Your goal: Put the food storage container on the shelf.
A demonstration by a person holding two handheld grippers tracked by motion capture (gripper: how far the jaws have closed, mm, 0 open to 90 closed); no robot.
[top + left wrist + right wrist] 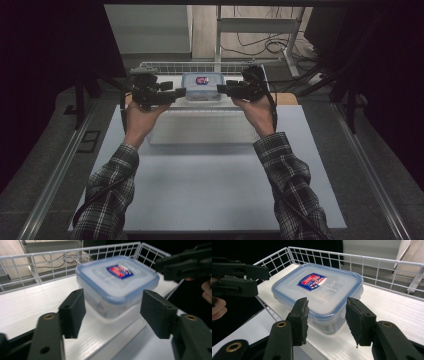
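A clear plastic container (202, 86) with a blue-rimmed lid and a red and blue label sits on a raised white shelf (200, 127) at the back of the table. My left gripper (178, 93) is at its left end and my right gripper (221, 89) at its right end, both pointing inward. In the left gripper view the container (117, 282) lies just beyond my open left gripper (115, 311), with the right gripper (185, 262) behind it. The right gripper view shows my right gripper (328, 315) open in front of the container (319, 290), with nothing held.
A white wire rail (190, 65) fences the shelf's back and sides. The white table (215, 190) stretches toward the person, between both plaid sleeves. Beyond the shelf are a white desk frame (260, 25) and floor cables (260, 45). Dark curtains hang on both sides.
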